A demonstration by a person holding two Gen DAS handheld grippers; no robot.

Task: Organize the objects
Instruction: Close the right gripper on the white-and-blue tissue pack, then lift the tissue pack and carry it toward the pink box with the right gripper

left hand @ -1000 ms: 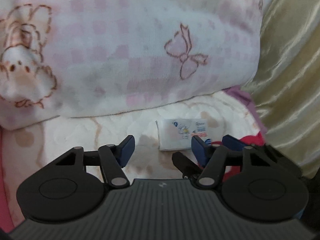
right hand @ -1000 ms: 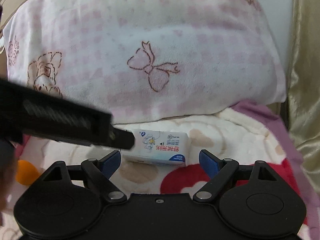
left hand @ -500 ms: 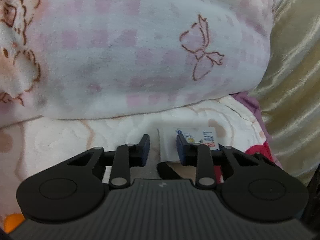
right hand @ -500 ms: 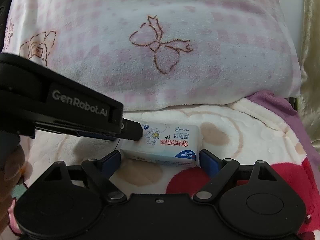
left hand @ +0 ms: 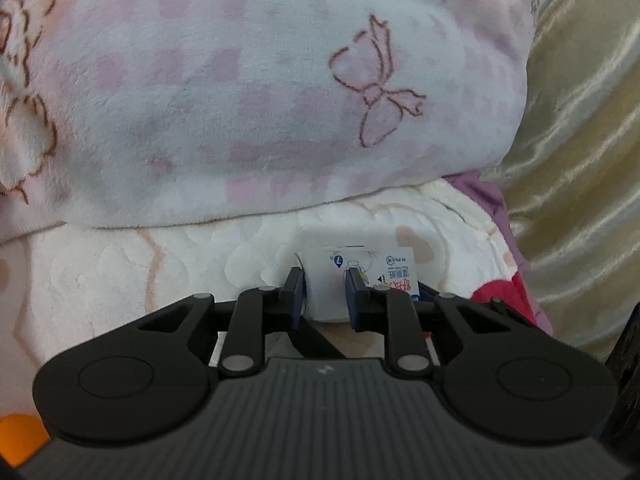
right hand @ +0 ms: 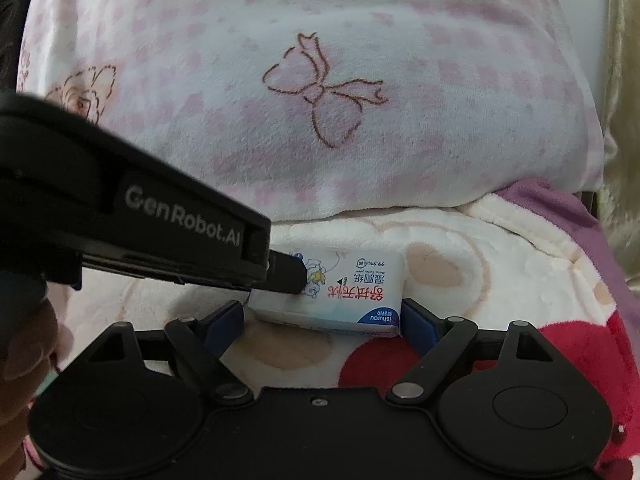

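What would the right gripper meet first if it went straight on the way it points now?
Most likely the wet-wipe pack, which lies directly between the open fingers of the right gripper. The left gripper already pinches its left end. Beyond it comes the pink pillow.

a plush pink-checked pillow (right hand: 360, 100) with bow outlines lies on a cream fleece blanket (right hand: 480, 264) patterned with red hearts; shiny gold fabric (left hand: 580, 140), possibly a curtain, hangs at right.
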